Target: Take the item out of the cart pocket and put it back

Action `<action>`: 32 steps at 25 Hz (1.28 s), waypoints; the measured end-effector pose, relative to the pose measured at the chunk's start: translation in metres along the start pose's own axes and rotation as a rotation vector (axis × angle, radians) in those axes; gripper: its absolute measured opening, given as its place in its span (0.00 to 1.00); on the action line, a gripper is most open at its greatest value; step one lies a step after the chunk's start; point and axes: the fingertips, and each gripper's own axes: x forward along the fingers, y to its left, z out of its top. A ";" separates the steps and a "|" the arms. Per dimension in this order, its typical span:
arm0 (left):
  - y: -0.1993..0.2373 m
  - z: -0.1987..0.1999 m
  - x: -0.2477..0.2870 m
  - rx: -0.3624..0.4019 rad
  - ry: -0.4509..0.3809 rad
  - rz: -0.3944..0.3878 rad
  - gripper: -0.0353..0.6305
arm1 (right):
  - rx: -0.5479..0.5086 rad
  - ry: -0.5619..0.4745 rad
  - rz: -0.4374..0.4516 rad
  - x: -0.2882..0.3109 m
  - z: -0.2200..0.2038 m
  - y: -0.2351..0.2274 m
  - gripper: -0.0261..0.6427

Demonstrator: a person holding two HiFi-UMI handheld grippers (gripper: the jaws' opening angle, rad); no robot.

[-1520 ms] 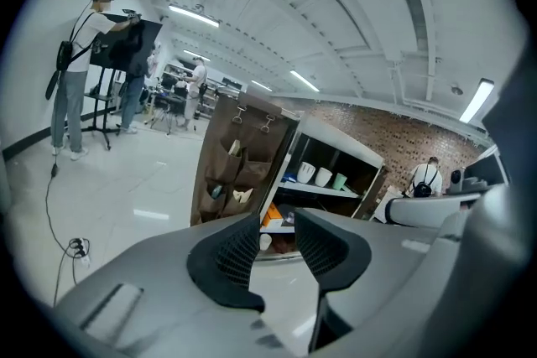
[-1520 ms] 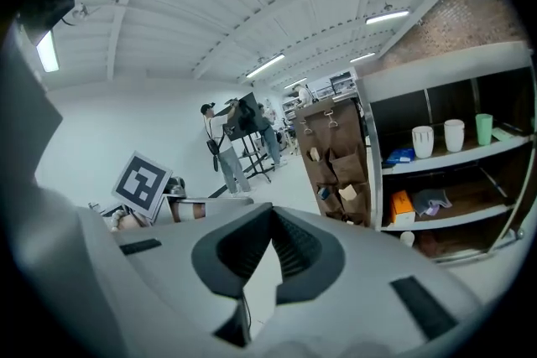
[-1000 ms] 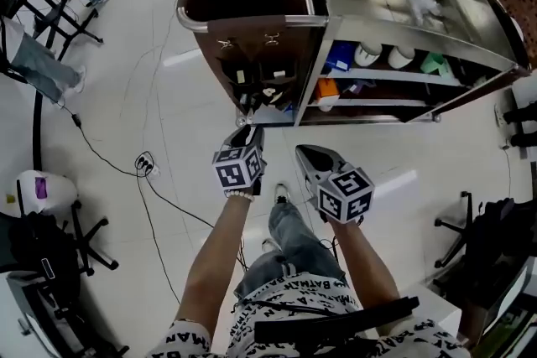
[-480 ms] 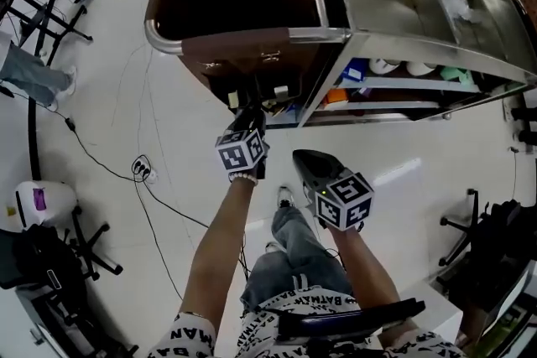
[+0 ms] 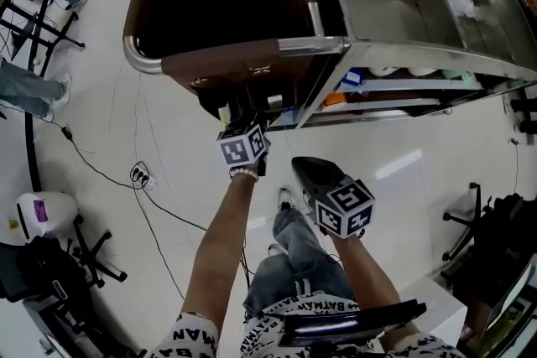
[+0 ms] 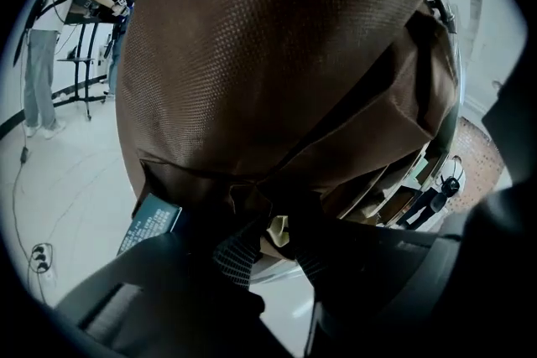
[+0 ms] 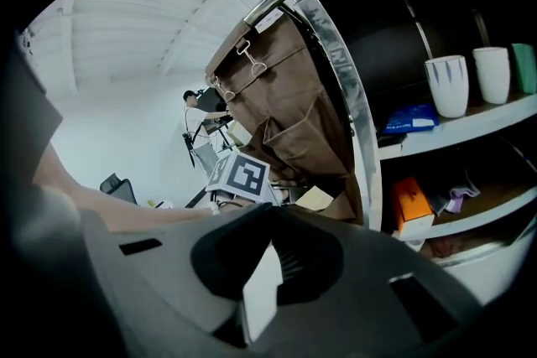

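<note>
A steel service cart (image 5: 329,44) carries a brown fabric bag (image 5: 243,67) with pockets low on its side. My left gripper (image 5: 246,120) reaches into a pocket (image 6: 252,197) there. Its ribbed pads (image 6: 235,251) have closed around a small pale item (image 6: 278,231) that sticks out of the dark pocket mouth, and little of the item shows. In the right gripper view, the left gripper's marker cube (image 7: 237,173) sits by the pockets (image 7: 302,138), next to a beige item (image 7: 317,199). My right gripper (image 5: 304,163) hangs back over the floor, shut and empty (image 7: 268,264).
The cart's shelves hold two white cups (image 7: 445,84), a blue packet (image 7: 411,120) and an orange box (image 7: 409,201). A power strip (image 5: 140,174) and cables lie on the floor at left. Chairs and a white device (image 5: 38,210) stand farther left. A person (image 6: 38,54) stands in the distance.
The cart has come closer in the head view. My left gripper has pushed forward to the pocket under the bag. The right gripper has kept its place.
</note>
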 end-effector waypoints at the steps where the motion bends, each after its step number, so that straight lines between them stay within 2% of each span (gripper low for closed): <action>1: 0.001 -0.001 0.002 0.004 0.009 0.003 0.20 | 0.002 -0.001 -0.002 0.000 0.001 -0.002 0.04; 5: 0.000 -0.002 0.010 0.016 0.020 -0.005 0.24 | 0.006 -0.003 -0.004 0.003 0.005 -0.008 0.04; 9: -0.005 -0.002 0.010 0.040 0.029 -0.043 0.21 | 0.012 -0.007 -0.008 0.004 0.007 -0.010 0.04; 13: -0.007 -0.005 0.010 0.070 0.041 -0.062 0.23 | 0.020 -0.010 -0.013 0.005 0.006 -0.012 0.04; 16: -0.004 -0.005 0.012 0.099 0.045 -0.043 0.13 | 0.023 -0.014 -0.015 0.005 0.006 -0.013 0.04; 22: -0.005 -0.006 0.009 0.137 0.070 -0.036 0.07 | 0.027 -0.029 -0.024 0.003 0.010 -0.014 0.04; 32: -0.013 0.024 -0.034 0.089 -0.016 -0.069 0.06 | 0.015 -0.055 -0.016 -0.005 0.024 -0.001 0.04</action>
